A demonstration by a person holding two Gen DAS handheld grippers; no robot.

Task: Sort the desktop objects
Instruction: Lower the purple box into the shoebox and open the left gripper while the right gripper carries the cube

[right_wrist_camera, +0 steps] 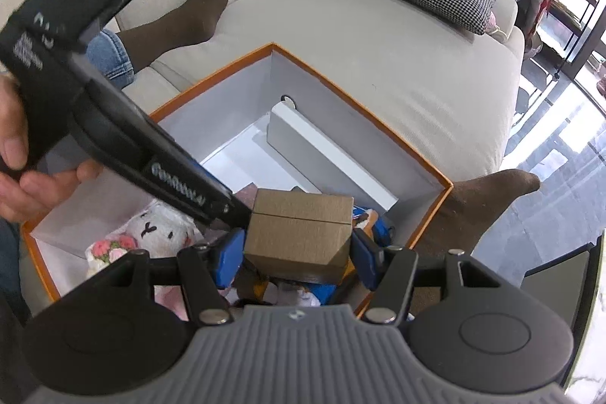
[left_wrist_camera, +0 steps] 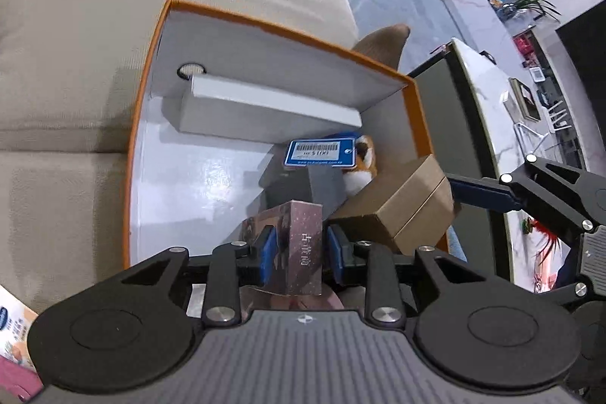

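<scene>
Now brown box [right_wrist_camera: 299, 233] clamped in right gripper [right_wrist_camera: 299, 258], over orange box [right_wrist_camera: 424, 159].

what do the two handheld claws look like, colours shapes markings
Both match: the left claw and right claw have black linkage arms with silver rivets, blue pads on the fingers, two round black discs and a ribbed grey body with a small white emblem. From the right wrist view, the left unit's black side carries blurred white lettering. No cables show. Blue denim and brown socks are worn.
</scene>
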